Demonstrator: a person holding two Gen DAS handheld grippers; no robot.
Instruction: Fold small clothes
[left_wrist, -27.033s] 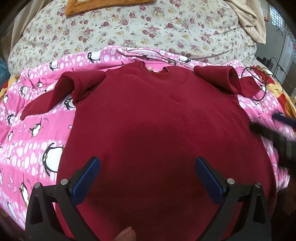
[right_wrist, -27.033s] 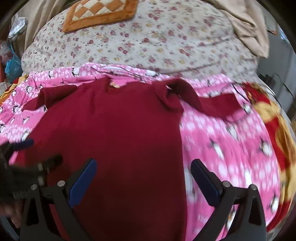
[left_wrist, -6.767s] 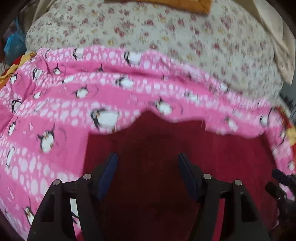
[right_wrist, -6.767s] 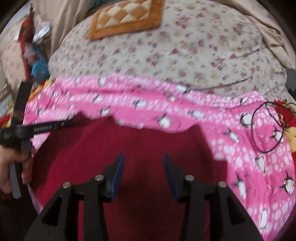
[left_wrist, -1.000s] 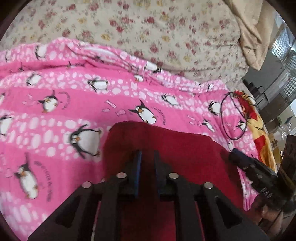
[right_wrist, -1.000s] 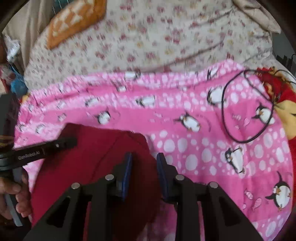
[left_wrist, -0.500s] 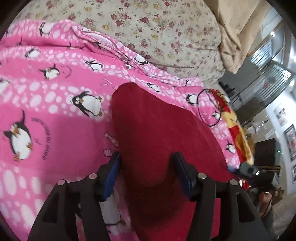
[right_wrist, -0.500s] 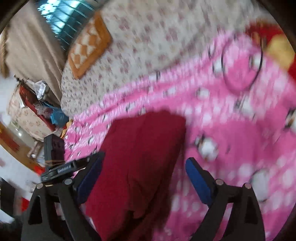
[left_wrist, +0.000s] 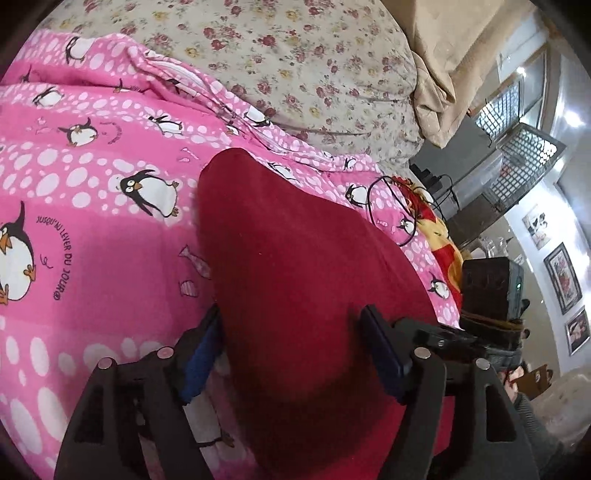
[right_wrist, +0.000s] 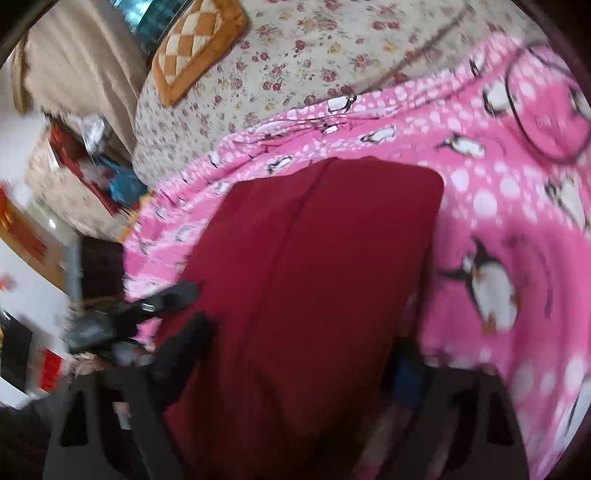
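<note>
Folded red garment (left_wrist: 295, 266) lies as a compact rectangle on the pink penguin blanket (left_wrist: 92, 206), which covers the near part of the bed in front of the floral bedding (left_wrist: 295, 55). Its edges look squared and layered, which suggests the folding is nearly finished and the piece is flat so it keeps its shape. A thin black cord loop (left_wrist: 391, 206) rests on the blanket just beyond the garment. The left gripper (left_wrist: 291, 347) hangs low over the near end of the cloth, jaws spread wide to either side of it and gripping nothing. The right gripper (right_wrist: 295, 362) is blurred, also over the near end, tilted; its jaws stand wide apart with nothing between the pads.
</note>
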